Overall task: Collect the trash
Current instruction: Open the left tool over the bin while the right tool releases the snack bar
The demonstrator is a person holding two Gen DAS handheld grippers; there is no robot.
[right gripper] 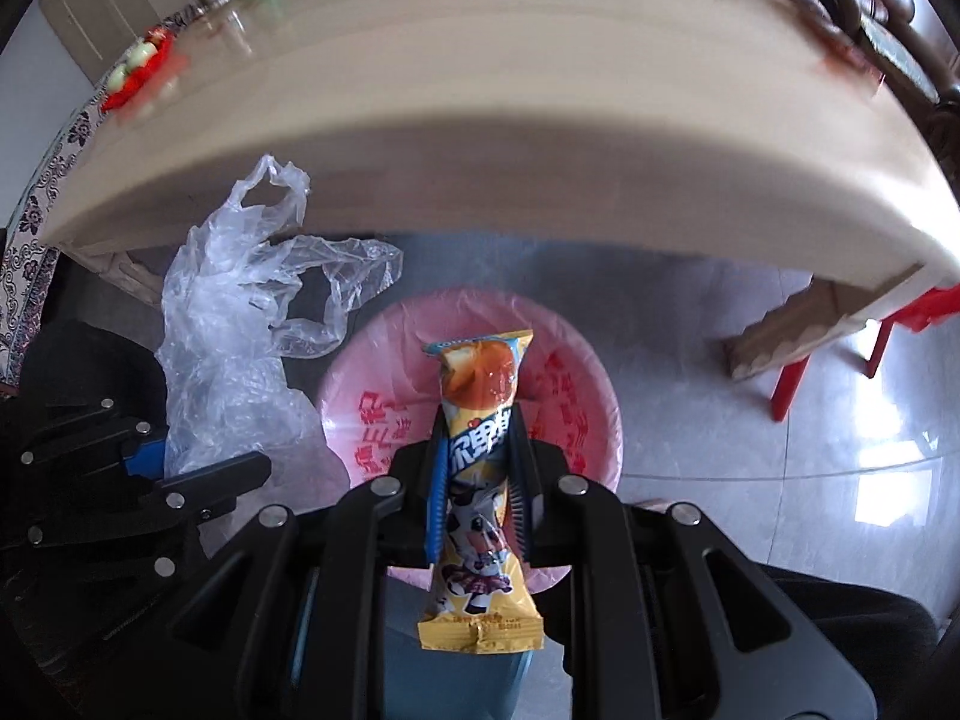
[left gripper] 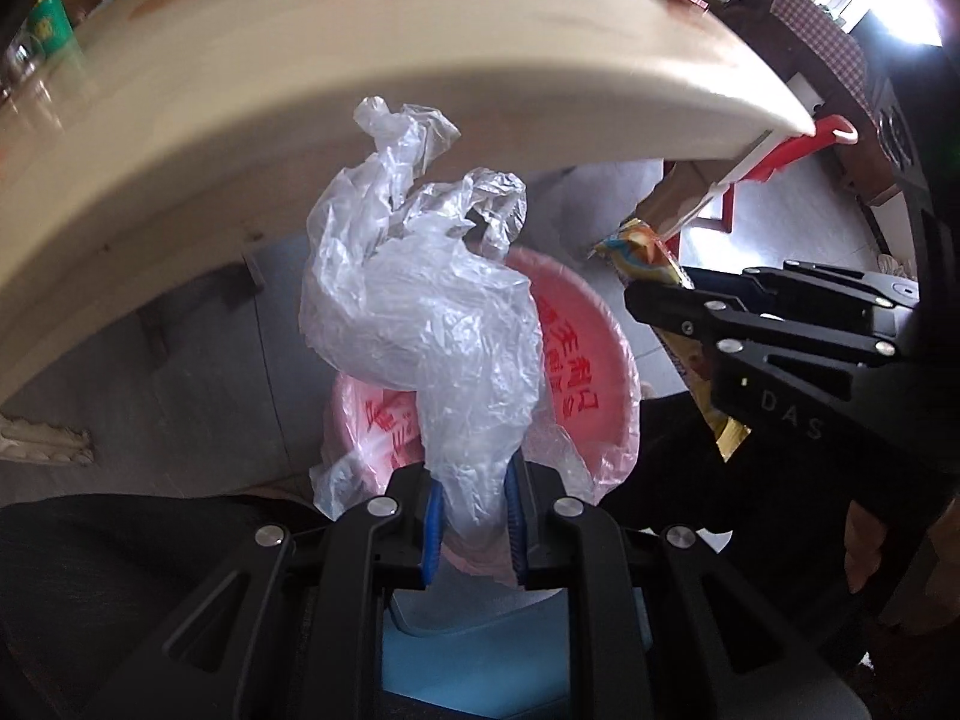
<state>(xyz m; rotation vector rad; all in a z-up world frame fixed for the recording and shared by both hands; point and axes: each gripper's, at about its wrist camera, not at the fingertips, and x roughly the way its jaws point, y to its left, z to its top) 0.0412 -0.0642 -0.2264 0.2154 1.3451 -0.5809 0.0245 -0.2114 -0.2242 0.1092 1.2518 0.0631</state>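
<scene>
Pinched between the blue pads of the left gripper (left gripper: 474,516), low in the middle of the left wrist view, a crumpled clear plastic bag (left gripper: 420,300) billows up through the centre of the frame, its neck squeezed tight in the jaws. In the right wrist view the right gripper (right gripper: 478,504) clamps an orange-yellow snack wrapper (right gripper: 480,450) about its middle, jaws pressed hard against the foil, so that one end pokes up and the other hangs toward the camera. Both pieces sit over a bin lined with a pink printed bag (right gripper: 576,396), which fills the middle of each frame just beyond the fingertips; what shows of the liner looks bare inside. Above it, across the upper half of both views, curves the pale wooden table (right gripper: 480,90); a red stool (right gripper: 798,372) stands on the grey tiled floor (right gripper: 690,420) at right. By my reading the picking up is done for these two pieces and the dropping in is left: neither is released yet.
</scene>
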